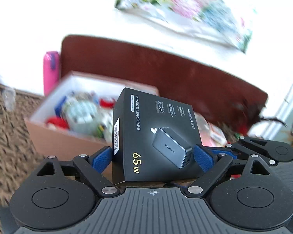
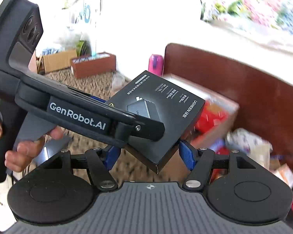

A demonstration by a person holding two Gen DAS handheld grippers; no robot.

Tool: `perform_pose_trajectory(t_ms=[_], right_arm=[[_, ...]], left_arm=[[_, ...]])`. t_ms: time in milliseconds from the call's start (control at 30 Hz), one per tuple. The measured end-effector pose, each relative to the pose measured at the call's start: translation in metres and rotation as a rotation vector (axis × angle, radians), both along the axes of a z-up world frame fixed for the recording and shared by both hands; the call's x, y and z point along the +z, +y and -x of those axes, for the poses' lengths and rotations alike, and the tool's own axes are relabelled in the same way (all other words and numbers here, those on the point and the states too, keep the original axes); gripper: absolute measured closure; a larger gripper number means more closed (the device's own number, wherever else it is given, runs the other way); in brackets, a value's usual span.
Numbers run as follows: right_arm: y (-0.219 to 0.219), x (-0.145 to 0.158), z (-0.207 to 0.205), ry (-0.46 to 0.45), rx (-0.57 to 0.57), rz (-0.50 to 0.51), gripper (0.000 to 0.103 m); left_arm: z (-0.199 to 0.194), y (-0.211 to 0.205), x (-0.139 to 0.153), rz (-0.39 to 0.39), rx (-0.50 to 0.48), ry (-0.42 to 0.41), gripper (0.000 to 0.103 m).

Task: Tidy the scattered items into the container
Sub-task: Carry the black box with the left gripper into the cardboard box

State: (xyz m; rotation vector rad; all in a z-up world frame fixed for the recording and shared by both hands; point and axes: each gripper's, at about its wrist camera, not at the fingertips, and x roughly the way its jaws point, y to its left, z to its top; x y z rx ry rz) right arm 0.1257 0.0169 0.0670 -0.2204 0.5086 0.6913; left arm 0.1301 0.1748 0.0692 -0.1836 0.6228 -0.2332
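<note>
- Left gripper: we see its two blue pads pressed against opposite sides of the black charger box, which it holds in the air, printed face up toward the camera.
- Charger box: in the left wrist view its face reads "UGREEN" and "65 W" beside a picture of a grey plug adapter, and a white barcode label runs down its left side wall.
- Right gripper: we see its blue fingers spread wide, one on either side of the lower corner of the charger box. Whether its pads touch the box we cannot tell.
- Cardboard container: an open box with a white inner wall, standing on the mottled brown carpet beyond and to the left of the held box. We note blurred red, blue and green items already inside it.
- Pink bottle: upright behind the container, just beside the dark brown board.
- Floral fabric: it lies on a bright white surface above the brown board.
- Person's hand: in the right wrist view, its fingers wrap the handle of the left gripper, whose arm bears the lettering "GenRobot.AI".
- Far left of that view: further cardboard boxes on the carpet.
</note>
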Motion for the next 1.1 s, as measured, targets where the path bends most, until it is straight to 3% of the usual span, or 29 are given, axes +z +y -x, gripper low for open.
perform_pose_trajectory(t_ms=[133, 333, 767, 900, 1000, 1100], right_arm=[[0.022, 0.018, -0.047, 0.018, -0.011, -0.025, 0.033], [0.047, 0.025, -0.119, 0.048, -0.037, -0.016, 0.033], [0.068, -0.012, -0.229, 0.131, -0.098, 0.029, 0.032], [0.075, -0.030, -0.251, 0.145, -0.105, 0.061, 0.031], [0.077, -0.042, -0.260, 0.133, -0.114, 0.100, 0.032], [0.070, -0.044, -0.257, 0.133, -0.084, 0.090, 0.032]], left_arm=[[-0.047, 0.030, 0.017, 0.034, 0.025, 0.016, 0.013], [-0.118, 0.059, 0.019, 0.075, 0.037, 0.043, 0.012], [-0.233, 0.082, -0.026, 0.119, 0.018, 0.111, 0.012], [-0.260, 0.090, -0.049, 0.136, 0.017, 0.137, 0.008], [-0.277, 0.096, -0.070, 0.132, 0.040, 0.220, 0.008], [-0.275, 0.102, -0.074, 0.151, 0.029, 0.212, 0.008]])
